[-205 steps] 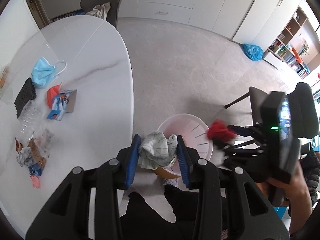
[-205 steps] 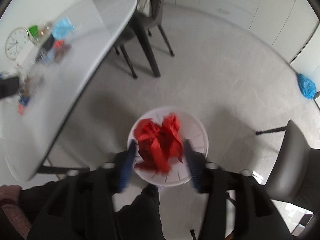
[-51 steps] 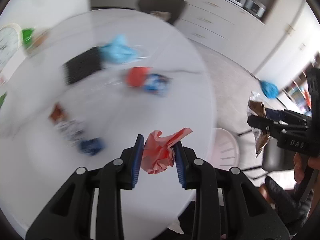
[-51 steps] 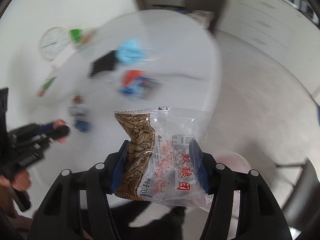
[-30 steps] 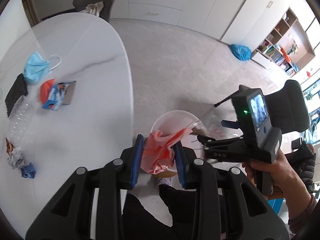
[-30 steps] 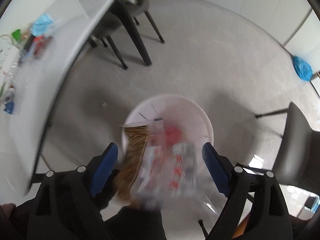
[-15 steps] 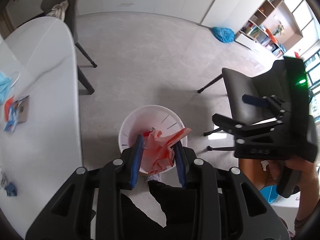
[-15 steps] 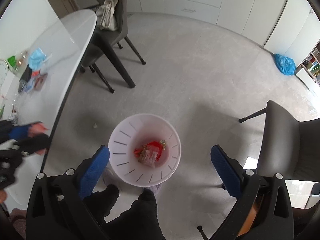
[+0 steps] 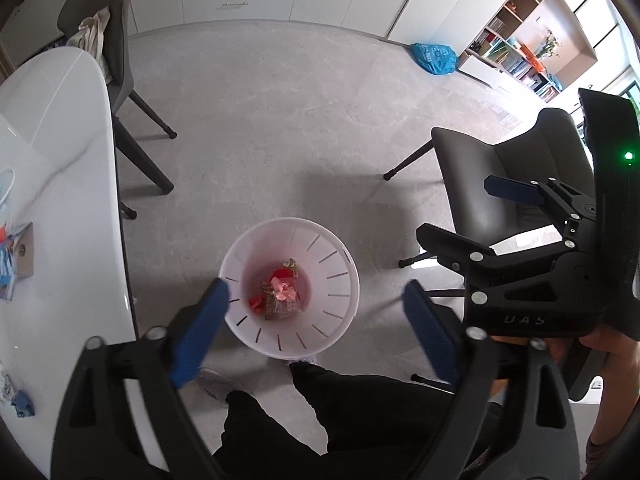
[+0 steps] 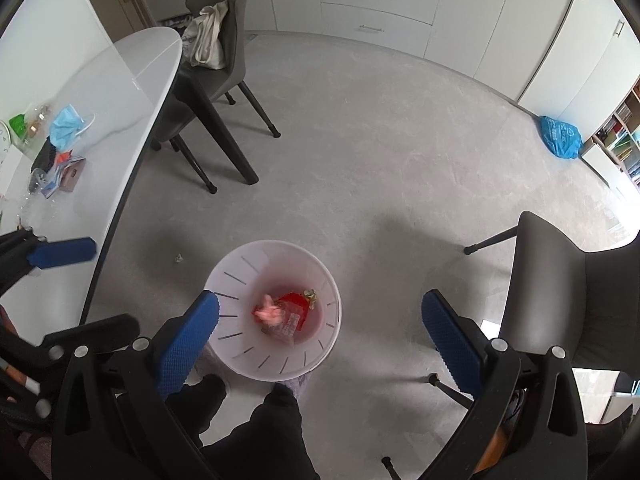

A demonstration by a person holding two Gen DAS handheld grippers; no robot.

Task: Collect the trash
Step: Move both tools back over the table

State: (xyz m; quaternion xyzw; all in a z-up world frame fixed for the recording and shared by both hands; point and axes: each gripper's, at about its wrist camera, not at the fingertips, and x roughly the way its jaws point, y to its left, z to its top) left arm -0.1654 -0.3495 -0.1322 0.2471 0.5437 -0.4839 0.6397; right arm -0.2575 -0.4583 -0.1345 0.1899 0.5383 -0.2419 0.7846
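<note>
A white slotted trash bin stands on the floor beside the table; it also shows in the right wrist view. Inside lie red and pink wrappers and a snack packet. My left gripper is open and empty above the bin. My right gripper is open and empty above the bin too, and shows at the right of the left wrist view. More trash lies on the white table: a blue face mask, a black pad and small packets.
A grey chair with a cloth bag stands at the table's far end. Another grey chair stands right of the bin. A blue plastic bag lies by the cabinets. A small scrap lies on the floor. My legs are below the bin.
My left gripper has opened and the pink wrapper it held has dropped into the bin. My right gripper stays open over the bin after dropping the snack packet.
</note>
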